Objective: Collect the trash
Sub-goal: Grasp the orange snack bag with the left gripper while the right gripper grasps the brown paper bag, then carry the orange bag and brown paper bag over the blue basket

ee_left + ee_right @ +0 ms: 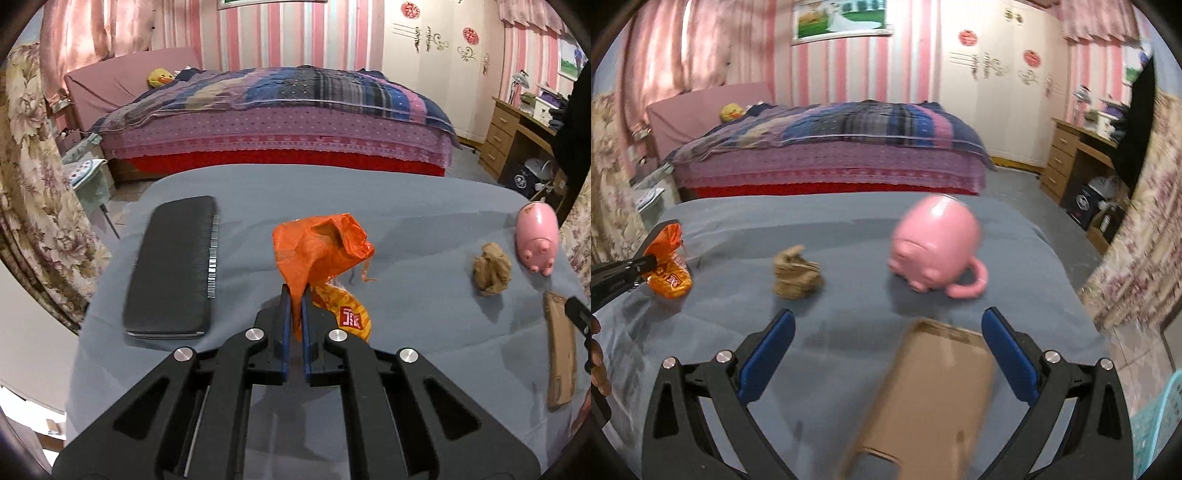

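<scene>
My left gripper (294, 295) is shut on an orange snack wrapper (321, 247) and holds it above the grey tablecloth (406, 221); it also shows in the right wrist view (666, 269) at the far left. A crumpled brown paper ball (491, 271) lies to the right, and shows in the right wrist view (796, 275). My right gripper (888, 325) is open, its fingers either side of a flat brown cardboard piece (931, 391) lying on the table. The cardboard also shows in the left wrist view (561, 350).
A pink pig-shaped mug (936, 245) lies on its side behind the cardboard. A black case (171, 266) lies at the table's left. A bed (277, 122) stands beyond the table. A turquoise basket (1160, 424) is at the lower right.
</scene>
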Action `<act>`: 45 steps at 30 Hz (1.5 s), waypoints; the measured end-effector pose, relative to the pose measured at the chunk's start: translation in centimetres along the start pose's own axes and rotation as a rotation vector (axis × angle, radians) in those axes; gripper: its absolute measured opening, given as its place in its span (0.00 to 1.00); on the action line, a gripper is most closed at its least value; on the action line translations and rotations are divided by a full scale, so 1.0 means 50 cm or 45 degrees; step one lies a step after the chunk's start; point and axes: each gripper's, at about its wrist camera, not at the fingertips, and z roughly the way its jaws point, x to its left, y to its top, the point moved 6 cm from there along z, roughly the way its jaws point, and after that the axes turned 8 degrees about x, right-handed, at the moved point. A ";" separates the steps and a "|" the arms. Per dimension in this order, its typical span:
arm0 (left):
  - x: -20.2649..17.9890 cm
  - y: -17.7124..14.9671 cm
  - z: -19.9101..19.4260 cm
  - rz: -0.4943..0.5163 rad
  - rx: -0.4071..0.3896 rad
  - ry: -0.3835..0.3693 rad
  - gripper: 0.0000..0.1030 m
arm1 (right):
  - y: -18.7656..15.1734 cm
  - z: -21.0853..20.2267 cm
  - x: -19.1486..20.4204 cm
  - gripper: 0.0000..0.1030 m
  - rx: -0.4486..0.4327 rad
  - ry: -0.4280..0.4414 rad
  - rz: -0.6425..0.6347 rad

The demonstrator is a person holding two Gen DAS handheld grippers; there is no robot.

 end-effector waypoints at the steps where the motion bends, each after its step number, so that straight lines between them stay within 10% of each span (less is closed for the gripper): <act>1: 0.010 0.000 0.002 0.003 0.002 0.023 0.03 | 0.002 0.001 0.008 0.96 0.000 0.001 -0.007; 18: 0.095 -0.004 0.027 -0.089 0.026 0.079 0.03 | 0.024 0.131 0.167 0.92 0.183 0.039 -0.066; 26: 0.109 -0.003 0.032 -0.115 0.030 0.077 0.03 | 0.013 0.166 0.158 0.39 0.249 0.130 -0.048; 45: 0.050 0.012 0.000 -0.056 0.004 0.052 0.03 | 0.011 0.012 0.050 0.39 0.053 0.065 -0.027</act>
